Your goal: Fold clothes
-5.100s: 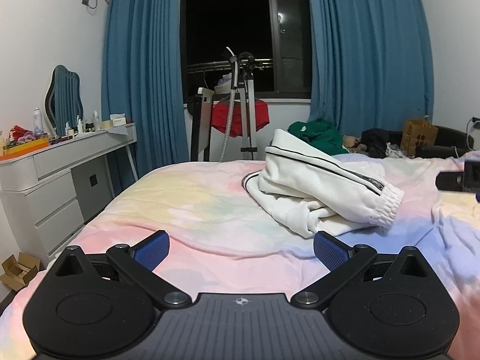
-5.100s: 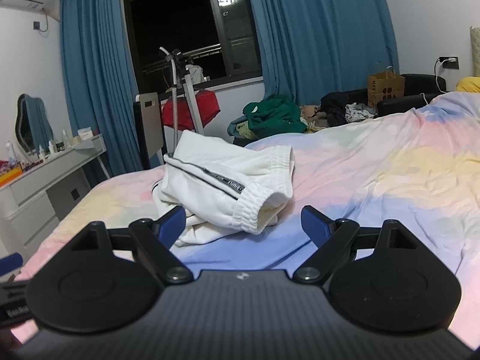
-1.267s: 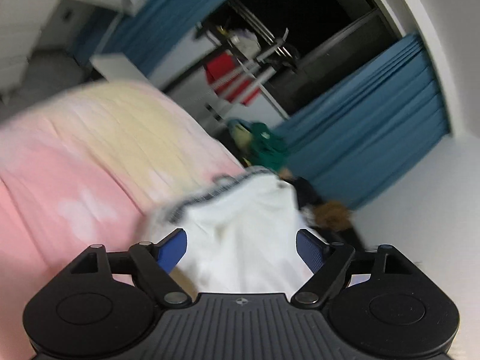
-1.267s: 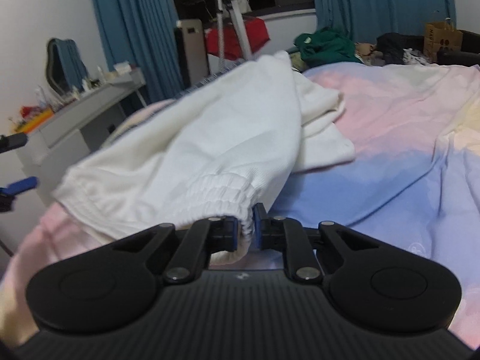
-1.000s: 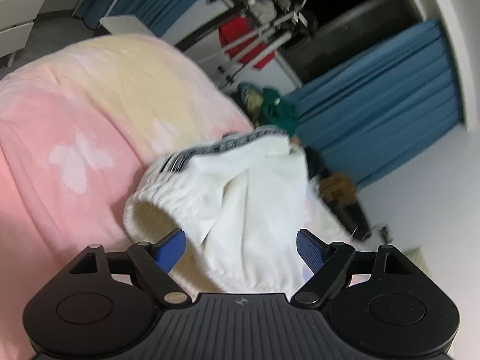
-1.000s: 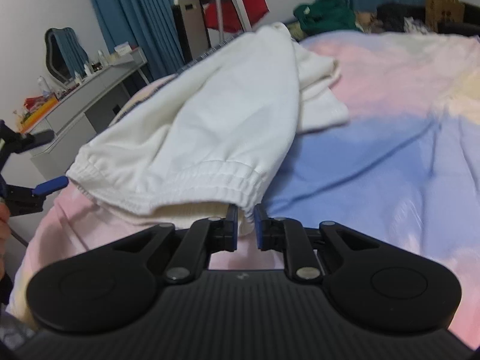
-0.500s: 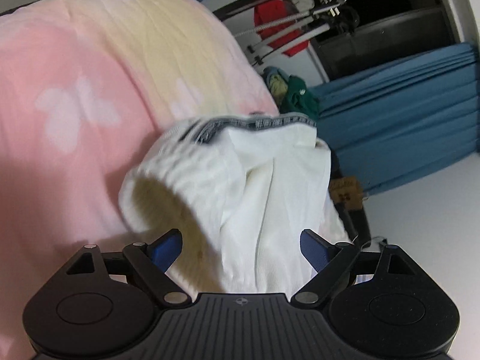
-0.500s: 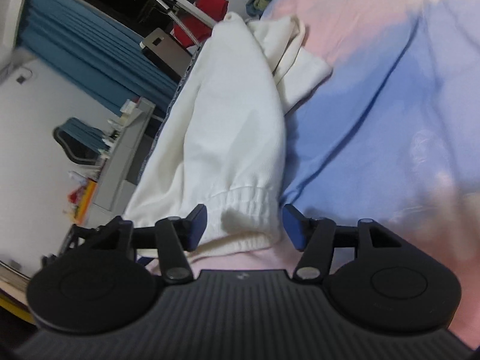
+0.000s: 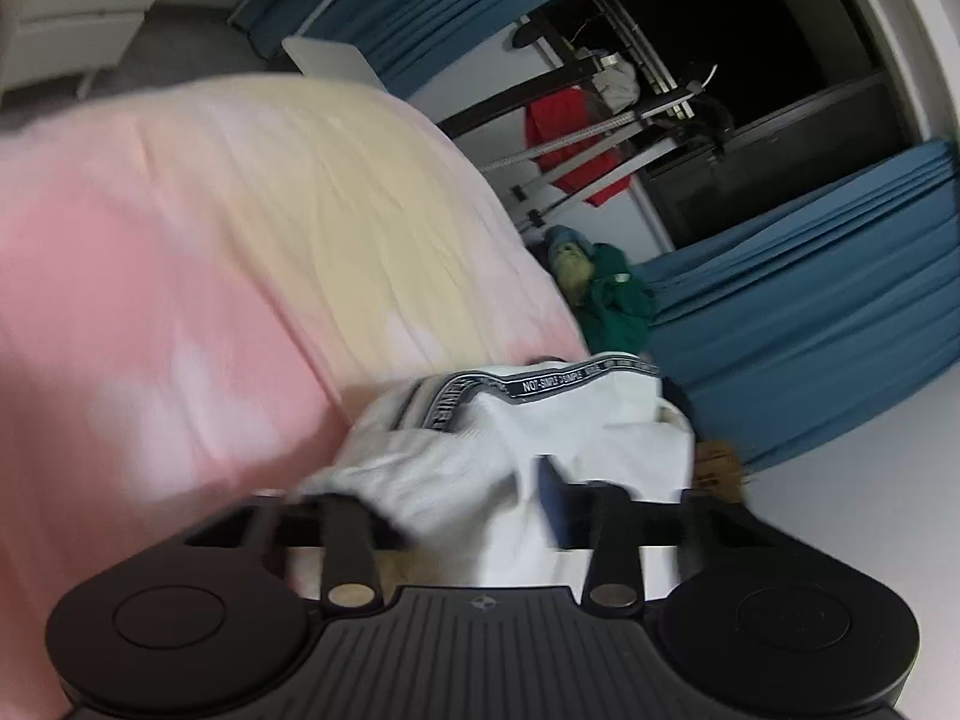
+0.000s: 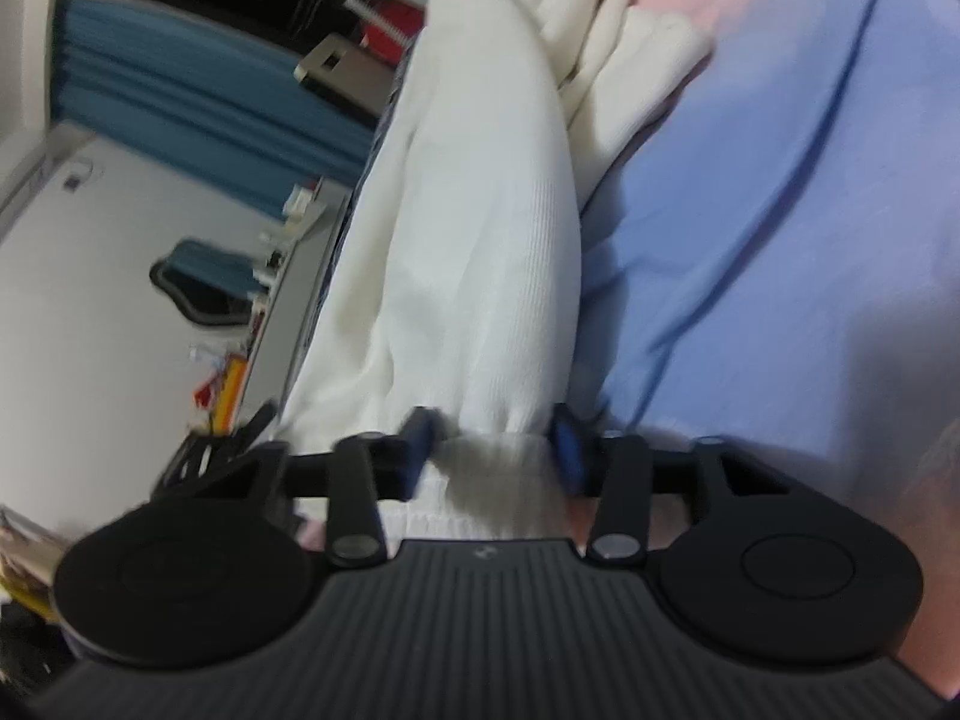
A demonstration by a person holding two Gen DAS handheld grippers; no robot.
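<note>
The right tongs (image 10: 492, 450) sit partly spread, their blue pads on either side of the elastic cuff of the white trousers (image 10: 480, 228), the cloth bunched between them but not clearly pinched; the frame is blurred, so whether the pads touch the cuff cannot be told. The left tongs (image 9: 468, 504) are also partly spread, with white fabric of the same trousers (image 9: 540, 450) lying between and over the fingers; one finger is hidden under the cloth, and a firm grip cannot be made out. The trousers lie on the bed (image 9: 210, 252), stretched lengthwise from the right tongs away toward the far edge, where the rest of the garment is crumpled in a heap. A dark printed stripe (image 9: 540, 381) runs along the seam in the left view. The bed cover is pink and pale yellow on the left view's side and lilac-blue (image 10: 780, 180) on the right view's. Beyond the bed's far edge lies a green garment (image 9: 618, 300), and behind it a metal stand (image 9: 600, 144) with a red cloth (image 9: 570, 138) draped on it. Blue curtains (image 9: 810, 312) frame a dark window (image 9: 750, 48). In the right view, a white dressing surface (image 10: 282, 276) stands along the pale wall with small items on it and a dark-framed mirror (image 10: 204, 294).
</note>
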